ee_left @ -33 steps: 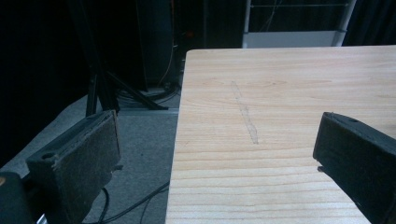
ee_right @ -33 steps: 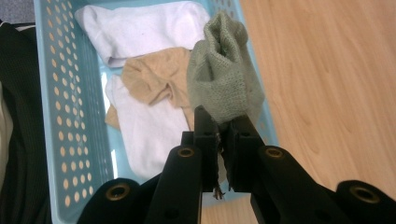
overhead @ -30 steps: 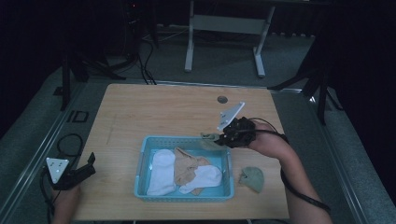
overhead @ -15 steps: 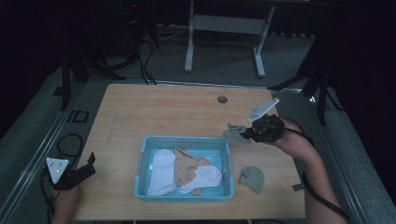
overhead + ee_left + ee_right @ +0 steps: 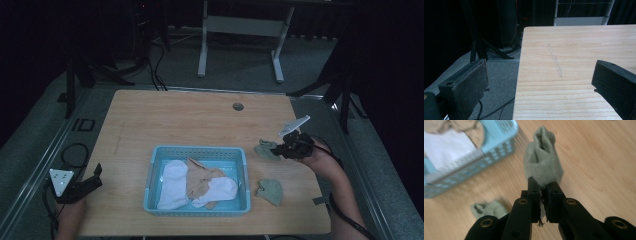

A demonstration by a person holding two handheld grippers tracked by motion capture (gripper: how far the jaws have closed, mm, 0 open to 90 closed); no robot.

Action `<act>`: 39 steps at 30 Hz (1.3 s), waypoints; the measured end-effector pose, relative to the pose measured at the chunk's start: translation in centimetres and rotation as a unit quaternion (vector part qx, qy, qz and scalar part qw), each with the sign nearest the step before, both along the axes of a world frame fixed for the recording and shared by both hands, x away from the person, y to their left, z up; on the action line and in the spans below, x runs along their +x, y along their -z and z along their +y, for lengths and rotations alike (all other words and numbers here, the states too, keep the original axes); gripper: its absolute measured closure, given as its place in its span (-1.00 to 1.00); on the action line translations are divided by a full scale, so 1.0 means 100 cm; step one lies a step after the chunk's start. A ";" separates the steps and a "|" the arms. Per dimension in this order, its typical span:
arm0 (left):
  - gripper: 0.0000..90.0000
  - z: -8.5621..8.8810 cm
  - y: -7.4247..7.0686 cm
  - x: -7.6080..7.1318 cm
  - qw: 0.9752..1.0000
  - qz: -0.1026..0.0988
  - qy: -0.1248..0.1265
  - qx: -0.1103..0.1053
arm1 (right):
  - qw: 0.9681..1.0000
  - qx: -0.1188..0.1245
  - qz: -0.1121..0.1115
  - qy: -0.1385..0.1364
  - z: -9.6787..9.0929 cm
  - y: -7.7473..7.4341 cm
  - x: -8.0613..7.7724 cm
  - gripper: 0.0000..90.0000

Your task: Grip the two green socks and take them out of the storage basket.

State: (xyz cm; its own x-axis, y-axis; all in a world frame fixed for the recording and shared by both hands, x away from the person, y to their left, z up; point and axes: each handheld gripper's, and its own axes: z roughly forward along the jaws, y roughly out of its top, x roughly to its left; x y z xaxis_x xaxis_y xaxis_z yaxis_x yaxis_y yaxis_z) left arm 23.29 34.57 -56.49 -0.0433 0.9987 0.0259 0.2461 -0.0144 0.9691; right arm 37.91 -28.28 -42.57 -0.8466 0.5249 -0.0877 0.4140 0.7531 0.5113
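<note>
Reaching over the table's right edge, right gripper (image 5: 278,148) clamps a green sock (image 5: 543,162).

A basket (image 5: 197,151) sits on the table (image 5: 190,120) near its front edge, with socks (image 5: 175,183) lying in it. To its right, on the table, lies a loose sock (image 5: 270,191) — behind that one, another sock (image 5: 265,148) hangs pinched in the right gripper (image 5: 280,148). The left gripper (image 5: 90,181) rests at the table's front left edge, well apart from the basket.

You'll find no readable text, label, brand, number or sign anywhere, neither in the high view nor in your two gripper views.
</note>
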 end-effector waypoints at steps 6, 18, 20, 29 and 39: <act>-0.99 0.000 0.000 0.000 1.000 -0.001 -0.001 0.000 | 1.000 0.004 0.016 0.016 -0.007 0.030 0.005 0.86; -0.99 0.000 0.000 0.000 1.000 -0.003 -0.002 0.000 | 0.998 0.020 0.044 0.044 -0.010 0.083 0.009 0.84; -0.99 0.000 0.000 0.000 1.000 -0.002 -0.002 0.000 | 0.998 0.018 0.049 0.042 -0.008 0.087 0.008 0.81; -0.99 0.000 0.000 -0.001 1.000 -0.003 -0.002 0.000 | 0.997 0.062 0.027 0.043 -0.012 0.068 -0.007 0.08; -0.99 0.000 0.000 -0.001 1.000 -0.003 -0.002 0.000 | 0.991 0.106 -0.001 0.084 -0.036 0.058 -0.026 -0.35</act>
State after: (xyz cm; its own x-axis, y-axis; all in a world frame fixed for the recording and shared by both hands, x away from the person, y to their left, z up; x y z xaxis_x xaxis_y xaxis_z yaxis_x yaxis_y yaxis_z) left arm 23.24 34.57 -56.51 -0.0479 0.9985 0.0253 0.2407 -0.0130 0.9705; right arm 35.34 -31.87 -48.36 -0.7454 0.6656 0.0379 0.5232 0.5487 0.6521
